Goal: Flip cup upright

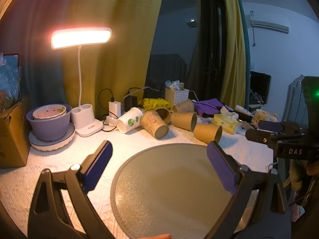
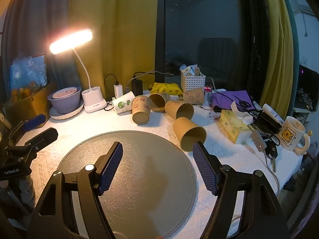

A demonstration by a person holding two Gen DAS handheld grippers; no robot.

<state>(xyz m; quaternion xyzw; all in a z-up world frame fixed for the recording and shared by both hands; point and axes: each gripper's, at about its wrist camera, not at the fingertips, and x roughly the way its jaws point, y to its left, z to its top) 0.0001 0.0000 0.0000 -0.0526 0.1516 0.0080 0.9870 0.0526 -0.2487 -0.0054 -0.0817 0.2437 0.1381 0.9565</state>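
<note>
Lit desk lamp [image 2: 70, 41] on white-clothed table [image 2: 95, 123], yellow curtains [image 2: 119, 39], dark window [image 2: 203, 29], wall air conditioner [image 1: 267, 24]

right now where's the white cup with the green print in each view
Left wrist: the white cup with the green print lies on its side at centre-left, beyond the grey round mat, right of the lamp base.
Right wrist: the same cup lies at upper centre-left, again right of the lamp base.
Shared landmark: the lit desk lamp, its base just left of the cup in both.

Two wrist views low over the round mat [image 1: 169, 189] [image 2: 139, 179], both facing the window-side clutter.
</note>
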